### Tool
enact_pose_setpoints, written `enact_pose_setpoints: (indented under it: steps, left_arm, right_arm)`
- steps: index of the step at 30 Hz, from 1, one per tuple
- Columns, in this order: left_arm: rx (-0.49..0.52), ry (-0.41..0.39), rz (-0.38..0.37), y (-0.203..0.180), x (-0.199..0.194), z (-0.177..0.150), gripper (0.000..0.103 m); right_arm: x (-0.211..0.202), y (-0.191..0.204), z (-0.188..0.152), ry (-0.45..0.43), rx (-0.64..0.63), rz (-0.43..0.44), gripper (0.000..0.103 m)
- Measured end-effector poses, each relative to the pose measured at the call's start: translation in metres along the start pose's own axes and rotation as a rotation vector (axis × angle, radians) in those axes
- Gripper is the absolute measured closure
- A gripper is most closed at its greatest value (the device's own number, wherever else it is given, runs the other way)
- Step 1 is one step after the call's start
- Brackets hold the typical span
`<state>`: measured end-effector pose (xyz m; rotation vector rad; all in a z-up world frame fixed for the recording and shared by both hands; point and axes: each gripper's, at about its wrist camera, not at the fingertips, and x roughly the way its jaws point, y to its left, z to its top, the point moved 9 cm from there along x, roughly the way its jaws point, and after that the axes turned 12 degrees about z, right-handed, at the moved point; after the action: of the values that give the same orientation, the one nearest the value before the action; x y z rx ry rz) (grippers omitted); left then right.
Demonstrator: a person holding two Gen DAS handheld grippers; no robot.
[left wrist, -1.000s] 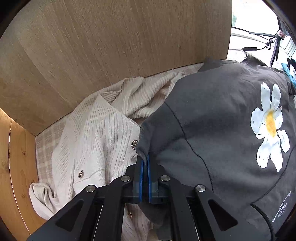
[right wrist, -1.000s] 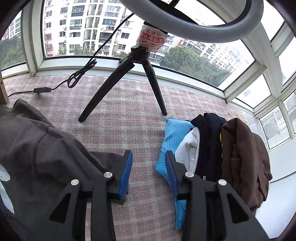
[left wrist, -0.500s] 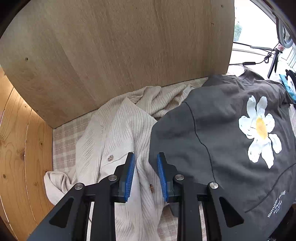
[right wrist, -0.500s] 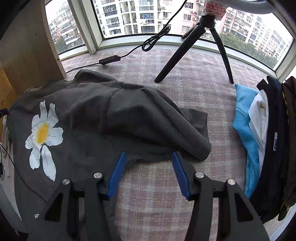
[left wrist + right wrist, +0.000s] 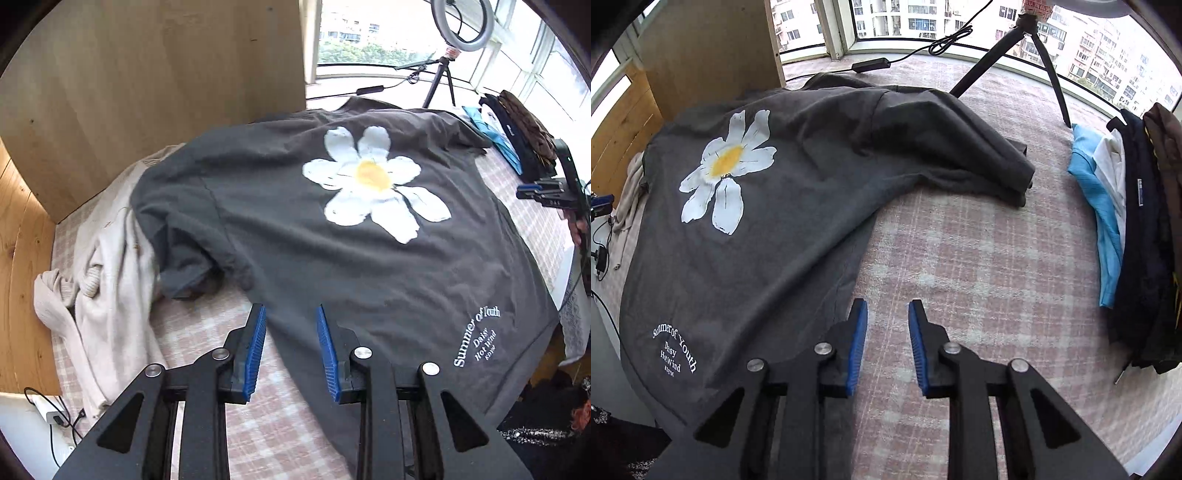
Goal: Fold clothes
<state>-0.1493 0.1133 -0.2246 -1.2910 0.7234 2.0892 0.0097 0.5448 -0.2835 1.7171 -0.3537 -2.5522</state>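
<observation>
A dark grey T-shirt (image 5: 332,236) with a white daisy print lies spread back-up on the pink checked cloth (image 5: 207,332). Its left sleeve is bunched against a cream knit cardigan (image 5: 107,258). My left gripper (image 5: 290,345) is open above the shirt's near left side edge, holding nothing. In the right wrist view the same T-shirt (image 5: 757,221) fills the left half, its right sleeve (image 5: 979,158) lying folded outward. My right gripper (image 5: 888,347) is open over bare checked cloth (image 5: 979,277) just right of the shirt's side edge.
A wooden panel (image 5: 147,81) stands behind the cardigan. A stack of folded clothes (image 5: 1126,221), blue, white, navy and brown, lies at the right. A ring-light tripod (image 5: 1027,48) and a cable (image 5: 871,64) stand at the window side. The shirt's hem hangs over the near edge.
My left gripper let go of the shirt's sleeve and opened. Both grippers drew back toward the near edge, so the whole shirt now shows.
</observation>
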Motion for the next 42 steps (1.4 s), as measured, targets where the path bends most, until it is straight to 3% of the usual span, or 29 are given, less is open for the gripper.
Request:
enact_pose_setpoints:
  steps: [2,4,9,12,15,17,22,25,27,30,34,37,40,42]
  left_arm:
    - [0.035,-0.012,-0.053,-0.046,-0.010,-0.008,0.076]
    - [0.040,-0.013,-0.085,-0.079,-0.021,-0.020,0.074]
    - [-0.079,0.043,0.026,-0.085,-0.047,-0.091,0.075]
    - [-0.227,0.116,0.079,-0.068,-0.059,-0.155,0.076]
    - [-0.264,0.202,0.145,-0.065,-0.068,-0.219,0.076]
    - [-0.280,0.247,0.143,-0.070,-0.072,-0.253,0.076]
    - [-0.273,0.290,0.093,-0.085,-0.055,-0.292,0.076]
    - [-0.239,0.284,0.064,-0.089,-0.047,-0.293,0.076]
    - [-0.198,0.257,0.059,-0.087,-0.050,-0.282,0.076]
    - [-0.127,0.190,0.096,-0.065,-0.066,-0.239,0.076]
    - [-0.057,0.083,0.167,-0.021,-0.089,-0.152,0.075]
    - [-0.016,0.025,0.246,0.021,-0.090,-0.073,0.074]
    - [-0.012,-0.010,0.313,0.052,-0.071,0.000,0.068]
    - [-0.034,-0.017,0.309,0.064,-0.046,0.041,0.068]
  right_arm:
    - [-0.005,-0.012,0.014,-0.001,-0.014,-0.011,0.069]
    - [-0.007,-0.016,0.022,0.008,-0.015,0.022,0.069]
    - [-0.020,0.004,0.001,0.010,-0.106,0.134,0.069]
    - [-0.032,0.015,-0.041,0.032,-0.132,0.206,0.069]
    - [-0.046,0.022,-0.092,0.056,-0.135,0.248,0.069]
    - [-0.058,0.026,-0.129,0.058,-0.095,0.286,0.069]
    - [-0.063,0.041,-0.201,0.053,0.007,0.304,0.069]
    - [-0.057,0.054,-0.224,0.072,0.028,0.268,0.069]
    - [-0.068,0.064,-0.219,0.044,0.006,0.254,0.069]
    - [-0.102,0.074,-0.184,-0.043,-0.042,0.217,0.069]
    - [-0.147,0.083,-0.097,-0.148,-0.139,0.157,0.069]
    - [-0.162,0.087,-0.022,-0.188,-0.232,0.083,0.049]
    - [-0.118,0.085,0.045,-0.174,-0.279,0.064,0.044]
    - [-0.089,0.084,0.089,-0.165,-0.311,0.051,0.044]
